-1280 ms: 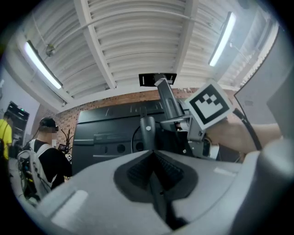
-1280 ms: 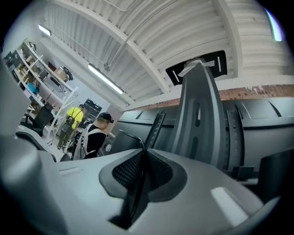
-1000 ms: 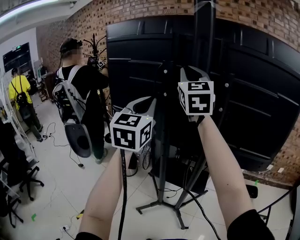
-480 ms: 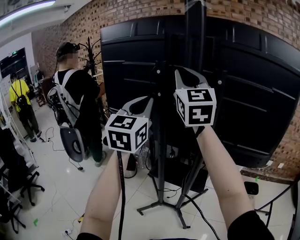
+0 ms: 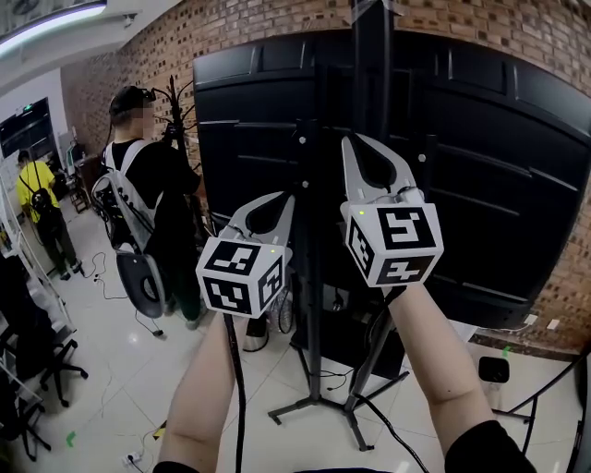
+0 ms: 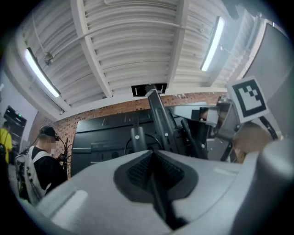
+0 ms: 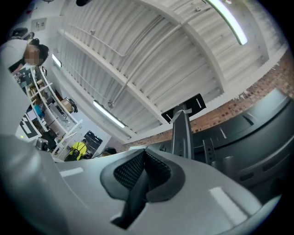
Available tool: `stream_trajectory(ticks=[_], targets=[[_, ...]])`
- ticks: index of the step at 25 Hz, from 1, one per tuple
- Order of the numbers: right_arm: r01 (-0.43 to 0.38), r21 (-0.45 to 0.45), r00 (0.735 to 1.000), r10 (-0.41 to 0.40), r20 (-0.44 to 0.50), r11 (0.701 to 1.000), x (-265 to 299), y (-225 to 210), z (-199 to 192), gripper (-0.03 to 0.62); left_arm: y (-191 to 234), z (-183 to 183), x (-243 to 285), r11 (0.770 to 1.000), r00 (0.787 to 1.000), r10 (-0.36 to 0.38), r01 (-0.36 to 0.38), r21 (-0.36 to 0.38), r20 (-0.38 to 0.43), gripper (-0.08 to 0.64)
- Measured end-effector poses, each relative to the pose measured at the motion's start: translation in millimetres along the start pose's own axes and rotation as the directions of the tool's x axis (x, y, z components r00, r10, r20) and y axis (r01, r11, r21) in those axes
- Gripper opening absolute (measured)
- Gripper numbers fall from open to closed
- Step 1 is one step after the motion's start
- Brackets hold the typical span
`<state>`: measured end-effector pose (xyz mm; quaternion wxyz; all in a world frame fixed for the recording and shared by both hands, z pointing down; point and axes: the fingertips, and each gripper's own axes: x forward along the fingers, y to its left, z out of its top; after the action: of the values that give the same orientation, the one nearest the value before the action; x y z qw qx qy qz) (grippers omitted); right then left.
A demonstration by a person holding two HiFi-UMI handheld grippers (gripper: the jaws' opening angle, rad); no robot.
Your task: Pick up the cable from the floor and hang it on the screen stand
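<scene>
Two claws are up near the screen stand (image 5: 369, 83). Left claw (image 5: 284, 198) grips the black cable (image 5: 237, 397); right claw (image 5: 350, 140) has just closed, empty.

Brick wall (image 5: 231, 28) spans the top of the head view. White tiled floor (image 5: 120, 369) below. Person in black top with backpack (image 5: 148, 175) stands toward the floor's left side. Second person, yellow top (image 5: 37, 180), at its far left edge. Black office chair (image 5: 37, 356) at the near left edge. Small black box (image 5: 492, 369) near the floor's right edge. Slatted white ceiling (image 6: 128, 46); strip light (image 6: 41, 73) lit.
</scene>
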<state>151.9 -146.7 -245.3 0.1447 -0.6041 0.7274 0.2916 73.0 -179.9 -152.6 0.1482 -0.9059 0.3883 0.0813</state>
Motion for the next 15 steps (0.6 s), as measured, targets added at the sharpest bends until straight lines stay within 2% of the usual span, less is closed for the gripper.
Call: stream_trajectory(ticks=[10,15], targets=[[-0.089,-0.016,0.996,0.089,0.025,0.996,-51,48,-17,0.008,-25,-8,-35,1.000,0.998,0.009,-0.008,-0.012,0.056,0.005],[-0.136,0.013,0.990,0.135,0.045,0.991,-85,70,-34,0.008,-42,-31,-58,0.999,1.000,0.002,-0.001,-0.037,0.029,0.005]])
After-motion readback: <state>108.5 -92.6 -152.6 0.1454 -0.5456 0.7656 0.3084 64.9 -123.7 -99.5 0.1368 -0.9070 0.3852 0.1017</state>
